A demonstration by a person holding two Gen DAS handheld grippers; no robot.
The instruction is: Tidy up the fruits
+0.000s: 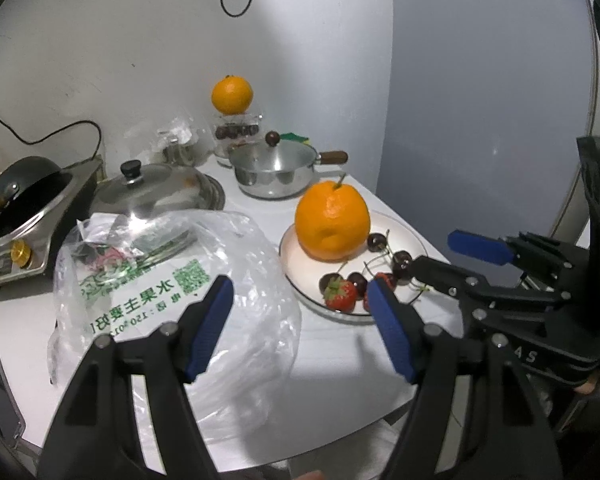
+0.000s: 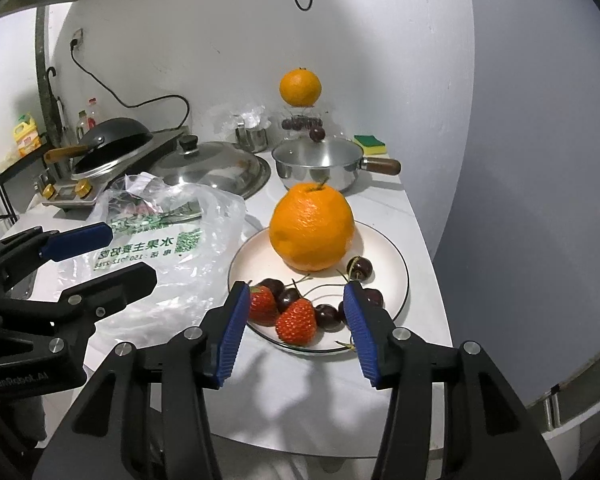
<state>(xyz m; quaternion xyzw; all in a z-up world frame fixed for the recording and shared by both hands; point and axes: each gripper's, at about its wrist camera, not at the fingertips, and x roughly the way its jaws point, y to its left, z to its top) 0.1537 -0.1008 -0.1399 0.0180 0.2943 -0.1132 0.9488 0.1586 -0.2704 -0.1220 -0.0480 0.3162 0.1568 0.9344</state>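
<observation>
A big orange (image 2: 312, 228) stands on a white plate (image 2: 396, 256), with two strawberries (image 2: 296, 320) and several dark cherries (image 2: 359, 268) on the plate's near side. My right gripper (image 2: 296, 288) hangs open just in front of the strawberries, and its pads touch nothing. To the left, my left gripper (image 1: 300, 282) stands open above a crumpled clear plastic bag (image 1: 172, 280) with green print. It holds nothing. In the left wrist view the orange (image 1: 332, 224) and the plate (image 1: 404, 228) sit right of the bag, with the right gripper (image 1: 440, 250) beside them.
A second orange (image 2: 300, 88) sits on a glass jar of cherries at the back wall. A steel pot (image 2: 316, 164) with a wooden handle, a domed lid (image 2: 212, 168), a black wok (image 2: 108, 140) on a stove and a sponge (image 2: 370, 144) crowd the back. The tabletop's rounded edge runs close behind the plate's right side.
</observation>
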